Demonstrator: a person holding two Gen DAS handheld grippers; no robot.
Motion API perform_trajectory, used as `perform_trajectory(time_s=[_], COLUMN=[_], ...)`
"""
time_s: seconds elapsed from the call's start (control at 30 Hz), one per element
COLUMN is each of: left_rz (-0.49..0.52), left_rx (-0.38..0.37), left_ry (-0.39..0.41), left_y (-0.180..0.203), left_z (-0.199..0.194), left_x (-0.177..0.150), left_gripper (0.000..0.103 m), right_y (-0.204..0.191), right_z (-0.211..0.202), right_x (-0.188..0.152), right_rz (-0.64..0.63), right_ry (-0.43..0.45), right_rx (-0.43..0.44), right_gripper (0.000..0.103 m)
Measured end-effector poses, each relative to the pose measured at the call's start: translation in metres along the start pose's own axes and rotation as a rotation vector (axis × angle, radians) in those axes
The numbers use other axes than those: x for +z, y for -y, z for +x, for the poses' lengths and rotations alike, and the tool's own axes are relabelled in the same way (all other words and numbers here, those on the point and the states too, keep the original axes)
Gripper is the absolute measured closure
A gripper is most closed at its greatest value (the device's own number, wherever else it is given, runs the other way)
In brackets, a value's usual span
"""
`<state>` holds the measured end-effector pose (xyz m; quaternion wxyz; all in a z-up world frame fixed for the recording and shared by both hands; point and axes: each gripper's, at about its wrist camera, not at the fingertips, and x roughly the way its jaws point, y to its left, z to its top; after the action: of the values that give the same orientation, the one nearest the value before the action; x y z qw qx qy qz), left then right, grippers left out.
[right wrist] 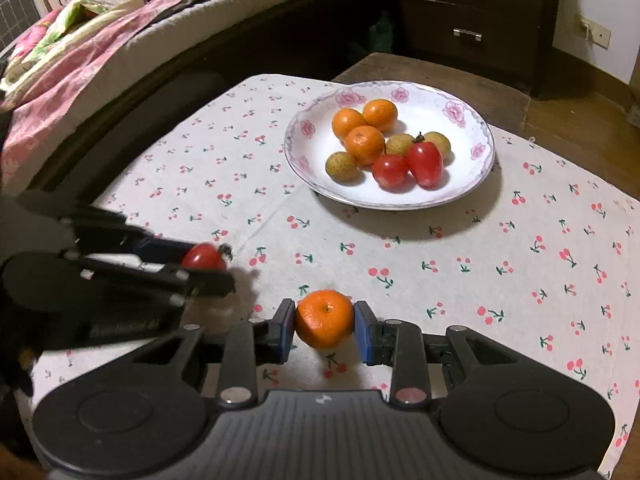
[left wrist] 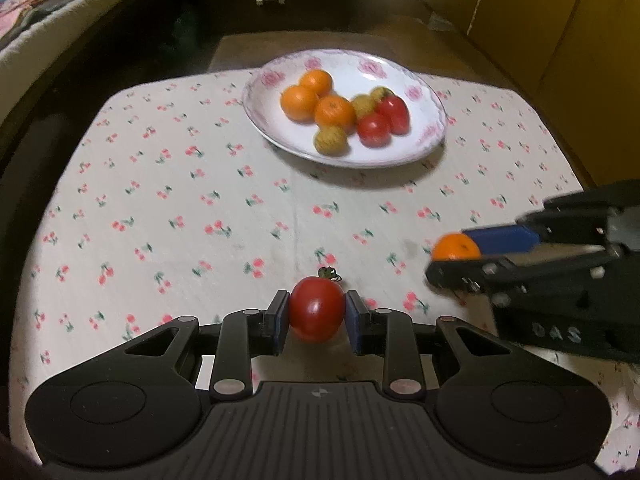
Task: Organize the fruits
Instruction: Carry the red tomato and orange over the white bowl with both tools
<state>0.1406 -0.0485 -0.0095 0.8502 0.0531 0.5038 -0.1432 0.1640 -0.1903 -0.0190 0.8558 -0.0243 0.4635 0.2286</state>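
My left gripper (left wrist: 316, 316) is shut on a red tomato (left wrist: 316, 309) with a green stem, held just above the cherry-print tablecloth (left wrist: 180, 208). My right gripper (right wrist: 325, 322) is shut on a small orange (right wrist: 325, 319). Each gripper shows in the other's view: the right one with the orange (left wrist: 456, 247) at the right, the left one with the tomato (right wrist: 204, 258) at the left. A white flowered plate (right wrist: 460, 188) stands ahead, holding three oranges (right wrist: 365, 144), two tomatoes (right wrist: 425, 163) and three yellowish fruits (right wrist: 342, 166).
The plate also shows in the left wrist view (left wrist: 424, 144). A bed with bedding (right wrist: 100, 32) runs along the far left. A dark drawer cabinet (right wrist: 468, 12) stands behind the table. Yellow cupboard doors (left wrist: 560, 40) are at the right.
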Motion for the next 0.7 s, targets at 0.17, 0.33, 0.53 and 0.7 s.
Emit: perform_trajectory(time_s=[0.17,0.33,0.53,0.7], left_rz=[0.016,0.019,0.049,0.048], left_rx=[0.003,-0.003,0.003,0.017], left_ry=[-0.014,-0.016,0.011,0.044], left_y=[0.009,0.013,0.024,0.025], left_z=[0.000,-0.005,-0.016,-0.020], left_x=[-0.006,-0.013,-0.017,-0.007], left_gripper=[0.066,0.066,0.066,0.066], right_y=[-0.001,-0.003,-0.012,-0.008], right_z=[0.003,-0.008,-0.021,-0.028], right_x=[-0.002,-0.010,-0.016,-0.008], right_rz=[0.000,0.029,0.045,0.057], right_ry=[-0.017,-0.002,0.028,0.065], right_rx=[-0.011,-0.024,-0.032,-0.047], right_gripper=[0.069,0.069,0.069,0.069])
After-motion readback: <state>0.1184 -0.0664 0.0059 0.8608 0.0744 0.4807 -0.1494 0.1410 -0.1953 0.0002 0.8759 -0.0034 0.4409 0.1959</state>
